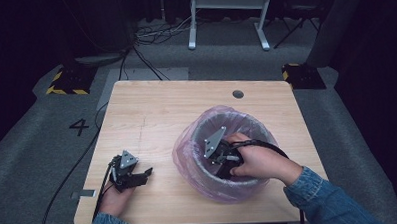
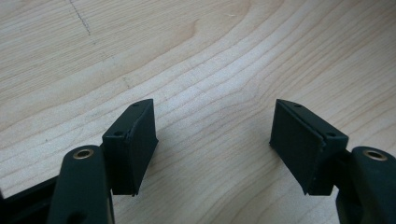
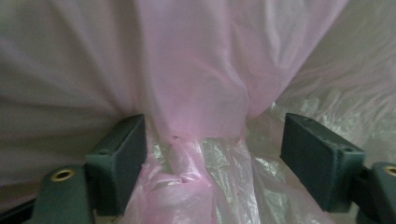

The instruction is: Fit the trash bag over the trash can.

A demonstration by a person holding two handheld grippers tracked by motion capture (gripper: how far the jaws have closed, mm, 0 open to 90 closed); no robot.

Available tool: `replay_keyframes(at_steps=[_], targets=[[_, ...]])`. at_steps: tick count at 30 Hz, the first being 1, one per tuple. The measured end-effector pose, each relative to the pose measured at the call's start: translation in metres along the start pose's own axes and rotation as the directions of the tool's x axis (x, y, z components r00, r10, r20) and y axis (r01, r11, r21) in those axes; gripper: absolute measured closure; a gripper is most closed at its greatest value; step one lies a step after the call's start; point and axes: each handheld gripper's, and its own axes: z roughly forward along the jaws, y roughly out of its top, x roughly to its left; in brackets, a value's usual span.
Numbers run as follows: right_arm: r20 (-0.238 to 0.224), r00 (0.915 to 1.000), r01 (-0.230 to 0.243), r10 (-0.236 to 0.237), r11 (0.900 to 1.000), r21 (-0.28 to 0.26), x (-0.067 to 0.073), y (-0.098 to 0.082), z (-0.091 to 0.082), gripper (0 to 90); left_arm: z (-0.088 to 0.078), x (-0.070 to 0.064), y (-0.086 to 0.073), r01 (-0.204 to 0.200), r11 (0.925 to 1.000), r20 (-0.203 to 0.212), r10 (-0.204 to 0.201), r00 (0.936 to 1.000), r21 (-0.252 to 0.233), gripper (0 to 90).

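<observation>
A grey bin (image 1: 259,126) lined with a pink plastic bag (image 1: 187,153) stands on the right half of the wooden table (image 1: 156,108). My right gripper (image 1: 226,164) reaches down inside the bin. In the right gripper view its jaws (image 3: 215,154) stand apart with a gathered fold of the pink bag (image 3: 196,93) hanging between them. The fold lies against the left pad, and the right pad is clear of it. My left gripper (image 1: 145,173) rests low over the table at the front left, open with bare wood between its pads (image 2: 212,144).
A dark round hole (image 1: 238,94) sits near the table's far edge. Cables trail off the table's left side onto the grey floor. A white frame (image 1: 228,16) and yellow-black weights (image 1: 65,81) stand beyond the table.
</observation>
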Motion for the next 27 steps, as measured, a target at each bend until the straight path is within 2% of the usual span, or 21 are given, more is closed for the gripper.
replay_keyframes(at_steps=[3, 5, 11, 17, 19, 22, 24, 26, 27], targets=[[-0.001, 0.9986, -0.054, 0.054, 0.998, -0.012, -0.003, -0.002, 0.004, 21.7, 0.000, 0.000, 0.001, -0.002, 1.0000, 0.000, 0.002, 1.0000, 0.001, 30.7], [-0.005, 0.9982, -0.061, 0.060, 0.998, -0.033, -0.004, -0.002, 0.001, 23.7, 0.001, 0.000, 0.001, -0.005, 1.0000, -0.001, 0.005, 1.0000, 0.003, 30.4], [0.042, 0.9945, -0.089, 0.096, 0.985, -0.144, -0.008, 0.003, -0.031, 24.0, 0.001, 0.000, 0.001, -0.005, 1.0000, -0.001, 0.005, 1.0000, 0.003, 30.4], [0.077, 0.9911, -0.093, 0.108, 0.979, -0.180, -0.010, 0.008, -0.058, 24.0, 0.001, 0.000, 0.001, -0.003, 1.0000, -0.002, 0.003, 1.0000, 0.001, 30.3], [0.091, 0.9891, -0.096, 0.116, 0.974, -0.203, -0.010, 0.009, -0.066, 24.0, 0.001, 0.000, 0.001, -0.003, 1.0000, -0.002, 0.003, 1.0000, 0.002, 30.3], [0.108, 0.9829, -0.118, 0.149, 0.961, -0.249, -0.009, 0.009, -0.076, 24.8, 0.001, 0.000, 0.001, -0.004, 1.0000, -0.003, 0.004, 1.0000, 0.002, 30.3], [0.130, 0.9729, -0.148, 0.192, 0.946, -0.289, -0.010, 0.007, -0.085, 25.0, 0.001, 0.000, 0.001, -0.003, 1.0000, -0.001, 0.003, 1.0000, 0.002, 30.3], [0.164, 0.9539, -0.185, 0.251, 0.923, -0.339, -0.010, 0.003, -0.094, 25.1, 0.001, 0.000, 0.001, -0.005, 1.0000, -0.002, 0.005, 1.0000, 0.002, 30.3], [0.174, 0.9419, -0.211, 0.287, 0.909, -0.360, -0.011, 0.001, -0.098, 25.8, 0.001, 0.000, 0.001, -0.005, 1.0000, -0.002, 0.005, 1.0000, 0.002, 30.3]])
